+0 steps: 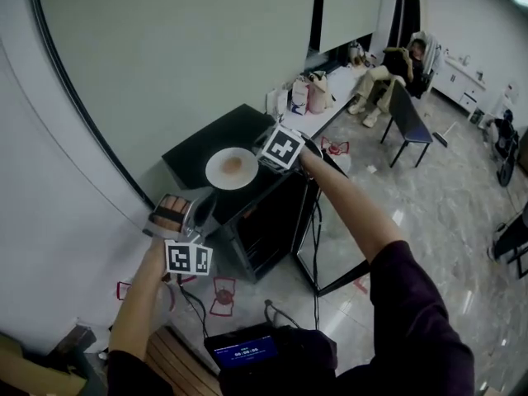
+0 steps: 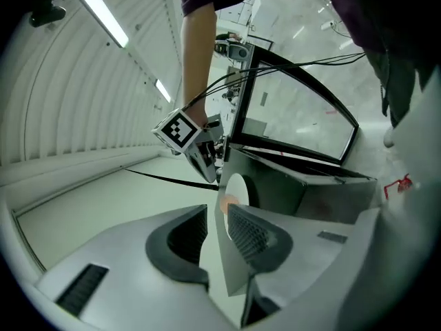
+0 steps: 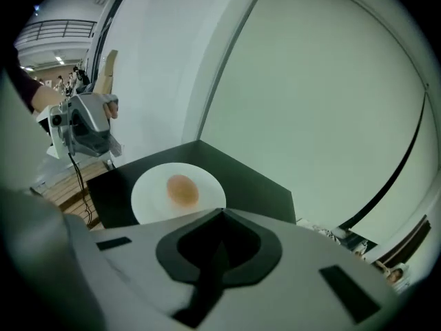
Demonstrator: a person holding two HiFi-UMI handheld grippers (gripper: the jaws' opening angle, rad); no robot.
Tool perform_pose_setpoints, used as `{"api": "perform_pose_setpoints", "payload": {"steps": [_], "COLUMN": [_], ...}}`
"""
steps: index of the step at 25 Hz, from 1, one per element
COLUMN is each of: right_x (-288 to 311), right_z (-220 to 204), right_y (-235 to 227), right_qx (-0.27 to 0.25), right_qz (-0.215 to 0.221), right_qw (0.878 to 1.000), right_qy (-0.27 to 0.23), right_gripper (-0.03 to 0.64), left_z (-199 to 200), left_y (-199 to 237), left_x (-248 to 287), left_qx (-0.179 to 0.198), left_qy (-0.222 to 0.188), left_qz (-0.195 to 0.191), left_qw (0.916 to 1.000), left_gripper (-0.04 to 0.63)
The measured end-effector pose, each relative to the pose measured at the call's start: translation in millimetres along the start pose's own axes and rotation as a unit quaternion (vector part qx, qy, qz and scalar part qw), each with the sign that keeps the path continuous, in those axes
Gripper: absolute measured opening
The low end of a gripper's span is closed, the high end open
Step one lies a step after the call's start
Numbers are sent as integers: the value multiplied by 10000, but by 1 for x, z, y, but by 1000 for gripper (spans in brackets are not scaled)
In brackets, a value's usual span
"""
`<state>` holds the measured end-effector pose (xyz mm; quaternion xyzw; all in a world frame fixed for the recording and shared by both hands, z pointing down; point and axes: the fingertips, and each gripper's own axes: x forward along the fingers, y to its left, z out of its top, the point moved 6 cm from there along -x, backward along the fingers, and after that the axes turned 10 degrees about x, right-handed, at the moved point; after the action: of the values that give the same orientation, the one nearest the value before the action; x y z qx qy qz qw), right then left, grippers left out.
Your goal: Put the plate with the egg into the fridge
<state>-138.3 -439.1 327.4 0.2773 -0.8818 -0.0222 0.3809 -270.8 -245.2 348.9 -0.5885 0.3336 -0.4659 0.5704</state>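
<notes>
A white plate (image 1: 221,174) with a brown egg (image 1: 233,166) sits on top of a small black fridge (image 1: 268,217). The fridge's glass door (image 1: 334,250) stands open to the right. My right gripper (image 1: 262,162) is shut, its tips at the plate's right rim; whether they touch it is hidden. In the right gripper view, the plate (image 3: 148,198) and egg (image 3: 182,190) lie just beyond the shut right gripper (image 3: 219,219). My left gripper (image 1: 194,213) hovers left of the fridge, open and empty. From the left gripper (image 2: 215,243) I see the plate (image 2: 238,188) edge-on.
A white wall runs along the left behind the fridge. A person sits at the back right (image 1: 388,68) beside a dark chair (image 1: 410,124) and several bags (image 1: 309,93). Red floor marks (image 1: 223,297) and a screened device (image 1: 243,351) lie near my feet.
</notes>
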Motion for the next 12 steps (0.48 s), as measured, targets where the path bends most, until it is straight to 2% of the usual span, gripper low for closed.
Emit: {"api": "perform_pose_setpoints", "payload": {"steps": [5, 9, 10, 12], "right_x": [34, 51, 54, 61], "right_z": [1, 9, 7, -4], "right_y": [-14, -19, -17, -1], "right_qx": [25, -327, -292, 31], "right_qz": [-70, -290, -204, 349], "right_qw": [9988, 9973, 9971, 9952], "right_qy": [481, 598, 670, 914], "right_gripper": [6, 6, 6, 6], "left_z": [-23, -28, -27, -23], "left_y": [-17, -27, -29, -33], "left_x": [-1, 0, 0, 2], "left_qx": [190, 321, 354, 364], "left_qy": [114, 95, 75, 32], "left_qz": [-207, -275, -284, -296], "left_qw": [9995, 9991, 9989, 9989], "left_gripper": [91, 94, 94, 94]}}
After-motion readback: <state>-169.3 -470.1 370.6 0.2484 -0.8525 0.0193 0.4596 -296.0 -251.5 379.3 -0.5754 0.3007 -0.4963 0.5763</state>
